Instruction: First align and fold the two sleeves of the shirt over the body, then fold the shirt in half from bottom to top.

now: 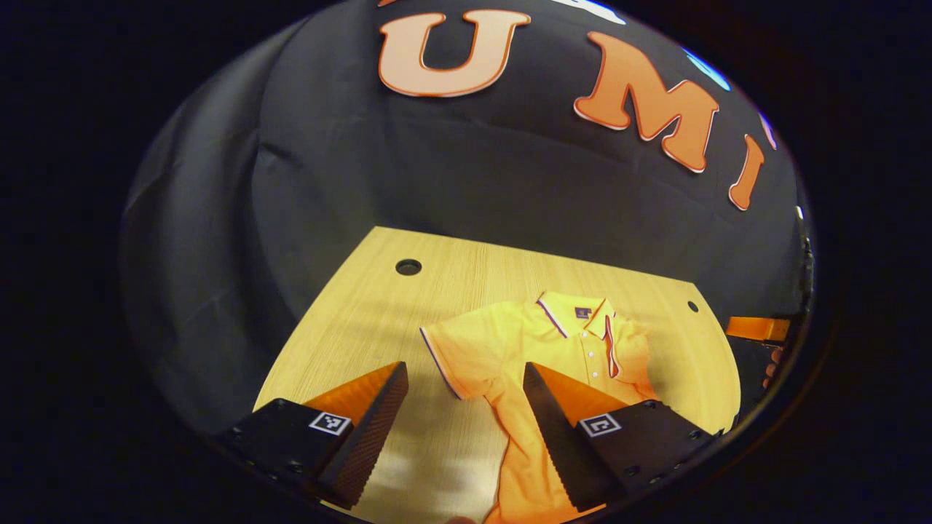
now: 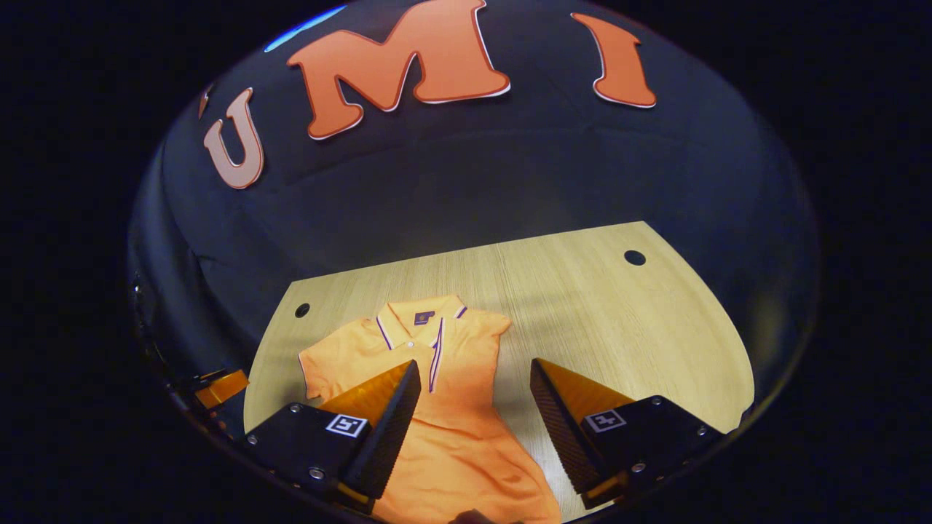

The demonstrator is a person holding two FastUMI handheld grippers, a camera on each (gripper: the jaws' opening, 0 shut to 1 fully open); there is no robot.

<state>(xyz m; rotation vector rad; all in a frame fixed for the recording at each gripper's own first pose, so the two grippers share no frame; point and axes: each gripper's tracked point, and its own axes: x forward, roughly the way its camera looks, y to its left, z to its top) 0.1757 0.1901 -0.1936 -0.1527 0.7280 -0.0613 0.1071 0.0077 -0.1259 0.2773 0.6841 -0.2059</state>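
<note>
The shirt (image 2: 437,407) is lying flat on the table (image 2: 619,320), its left sleeve (image 1: 455,356) spread out, while both grippers, left (image 1: 466,378) and right (image 2: 475,375), are hovering wide, likely readying the 2 sleeve folds.

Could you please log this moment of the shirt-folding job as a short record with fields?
item: orange polo shirt, lying collar-up on the wooden table
left-hand sleeve: spread out flat
other sleeve: already folded over the body
bottom-to-top fold: not yet done
left gripper: open, holding nothing, above the spread sleeve
right gripper: open, holding nothing, above the shirt's edge
table holes: one by each far corner
</note>
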